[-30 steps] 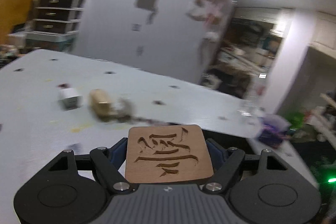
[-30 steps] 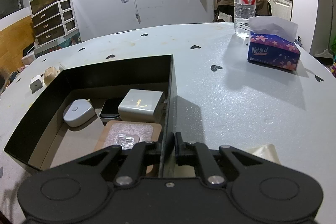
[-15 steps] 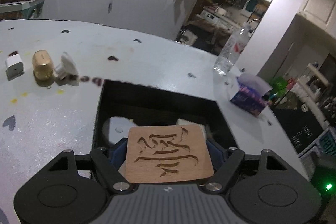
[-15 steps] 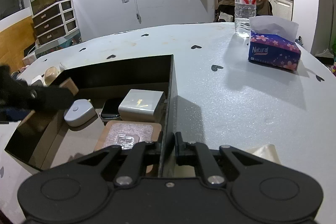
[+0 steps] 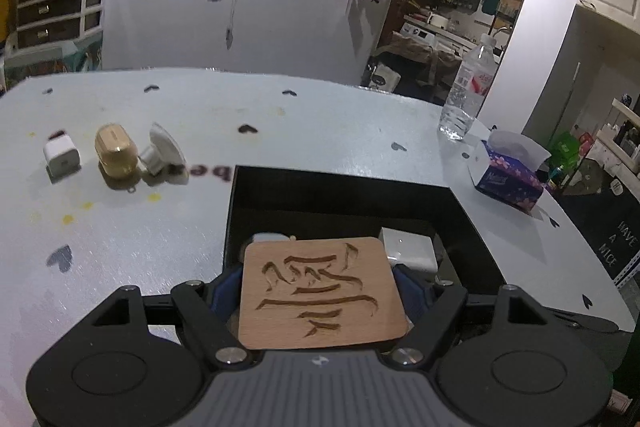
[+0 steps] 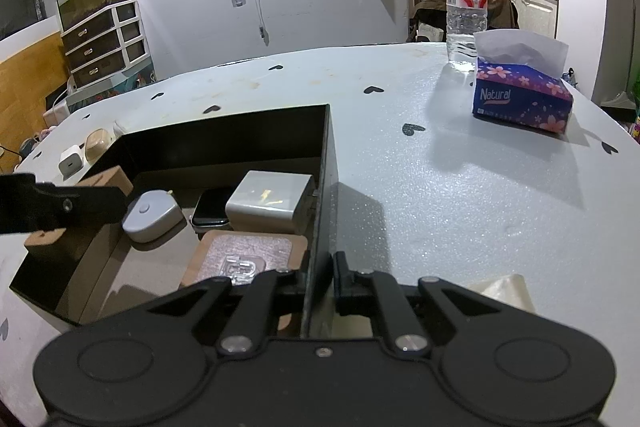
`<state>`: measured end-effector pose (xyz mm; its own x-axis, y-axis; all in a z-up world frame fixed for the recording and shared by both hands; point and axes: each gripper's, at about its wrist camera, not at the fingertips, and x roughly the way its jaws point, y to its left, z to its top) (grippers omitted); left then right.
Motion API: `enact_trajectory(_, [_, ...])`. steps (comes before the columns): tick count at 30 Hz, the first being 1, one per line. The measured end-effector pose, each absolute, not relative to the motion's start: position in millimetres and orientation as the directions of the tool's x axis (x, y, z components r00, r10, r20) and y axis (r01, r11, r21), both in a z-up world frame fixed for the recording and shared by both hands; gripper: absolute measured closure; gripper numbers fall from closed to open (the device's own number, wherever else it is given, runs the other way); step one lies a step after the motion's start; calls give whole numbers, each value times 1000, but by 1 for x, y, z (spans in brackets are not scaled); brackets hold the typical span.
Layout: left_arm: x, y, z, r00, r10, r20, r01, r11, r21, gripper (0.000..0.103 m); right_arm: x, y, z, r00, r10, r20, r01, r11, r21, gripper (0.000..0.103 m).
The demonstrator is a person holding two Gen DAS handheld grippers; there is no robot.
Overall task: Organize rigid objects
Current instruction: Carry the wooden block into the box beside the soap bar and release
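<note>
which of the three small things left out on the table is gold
The middle one: a rounded gold case between the white charger cube and the white suction mount, left of the black box.

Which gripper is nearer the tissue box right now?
Right. The right gripper clamps the black box's wall facing the tissue box; the left gripper is at the opposite side.

Both wrist cameras are looking down and forward, close over the black box (image 5: 348,187) (image 6: 224,135): the left from its left side, the right along its right wall, sharing its contents and the tissue box (image 5: 510,183) (image 6: 520,99).
</note>
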<state>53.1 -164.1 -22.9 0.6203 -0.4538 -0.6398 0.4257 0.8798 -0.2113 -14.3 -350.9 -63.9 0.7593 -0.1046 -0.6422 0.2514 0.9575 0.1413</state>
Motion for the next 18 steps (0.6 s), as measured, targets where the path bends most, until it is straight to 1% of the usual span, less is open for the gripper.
enact_trajectory(3, [54,-162,-23,610,-468,-639,423,875,-236,22,-14,-351,-64,760,-103,-642,251,957,143,94])
enact_trajectory(18, [48,-158,-18,593,-485,-643,433,865,-253,18,-14,-352,-64,760,-101,-643,250,957,145,94])
